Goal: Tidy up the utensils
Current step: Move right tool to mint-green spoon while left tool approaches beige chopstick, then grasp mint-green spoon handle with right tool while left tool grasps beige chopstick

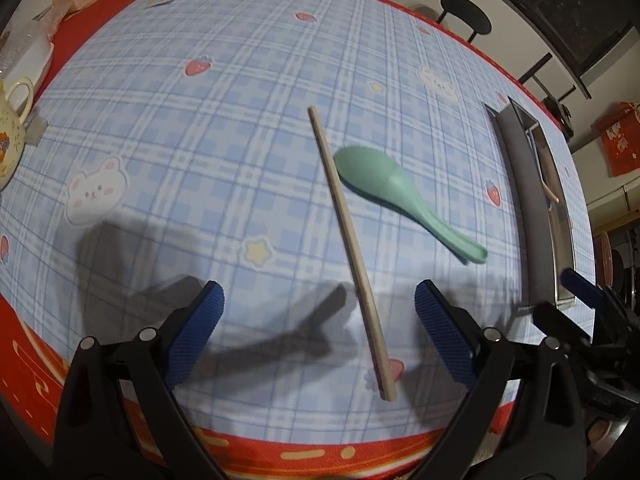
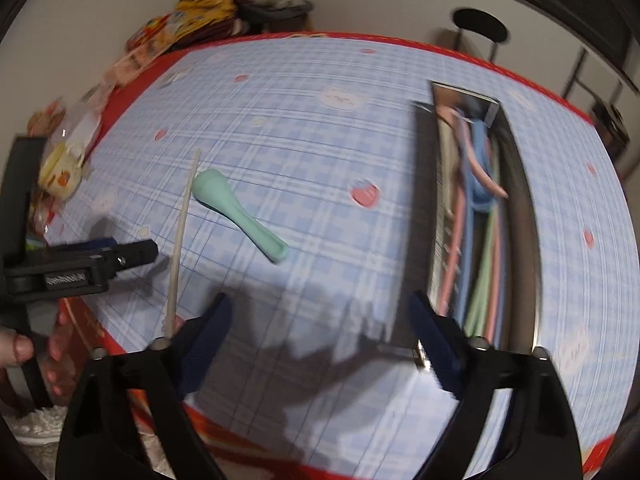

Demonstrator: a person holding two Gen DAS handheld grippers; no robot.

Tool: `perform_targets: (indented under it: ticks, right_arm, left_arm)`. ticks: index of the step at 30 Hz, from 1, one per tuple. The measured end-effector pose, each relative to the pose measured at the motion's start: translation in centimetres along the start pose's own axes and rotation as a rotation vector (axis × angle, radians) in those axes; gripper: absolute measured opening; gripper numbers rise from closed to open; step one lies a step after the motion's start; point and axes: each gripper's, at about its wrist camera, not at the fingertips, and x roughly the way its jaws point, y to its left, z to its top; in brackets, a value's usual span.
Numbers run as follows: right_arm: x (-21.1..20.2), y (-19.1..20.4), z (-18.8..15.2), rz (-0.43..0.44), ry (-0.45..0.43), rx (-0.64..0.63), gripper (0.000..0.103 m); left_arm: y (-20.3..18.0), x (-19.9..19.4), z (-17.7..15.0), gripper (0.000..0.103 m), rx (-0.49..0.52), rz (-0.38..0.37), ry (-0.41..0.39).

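Note:
A wooden chopstick (image 1: pixel 350 240) lies on the blue plaid tablecloth, its near end between my left gripper's open fingers. A green spoon (image 1: pixel 396 192) lies bowl-down just right of it. My left gripper (image 1: pixel 320 312) is open and empty above the chopstick's near end. A steel tray (image 1: pixel 532 216) at the right holds utensils. In the right wrist view the chopstick (image 2: pixel 182 236) and the spoon (image 2: pixel 236 208) lie at the left, and the tray (image 2: pixel 432 208) holds several coloured utensils. My right gripper (image 2: pixel 320 336) is open and empty, near the tray's near end.
A cream mug (image 1: pixel 10 128) stands at the table's left edge. Snack packets (image 2: pixel 188 24) are piled at the far left corner. A black stool (image 1: pixel 466 16) stands beyond the table. The left gripper (image 2: pixel 80 264) shows in the right wrist view, held by a hand (image 2: pixel 16 348).

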Motion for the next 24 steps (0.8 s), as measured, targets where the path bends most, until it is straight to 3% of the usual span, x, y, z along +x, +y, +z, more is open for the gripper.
perform_targets:
  ticks: [6, 9, 15, 24]
  right_arm:
    - [3.0, 3.8, 3.3, 0.010, 0.006, -0.196, 0.046]
    - [4.0, 5.9, 4.3, 0.020, 0.004, -0.276, 0.041]
    - [6.1, 9.4, 4.9, -0.020, 0.025, -0.405, 0.037]
    - [8.0, 10.8, 5.0, -0.092, 0.039, -0.417, 0.031]
  left_arm:
    - [3.1, -0.7, 1.4, 0.089, -0.079, -0.032, -0.039]
    - [4.9, -0.8, 1.5, 0.082, -0.125, -0.049, -0.045]
    - [6.3, -0.5, 0.9, 0.081, -0.161, -0.065, -0.042]
    - [7.0, 0.0, 0.7, 0.081, -0.181, -0.066, -0.039]
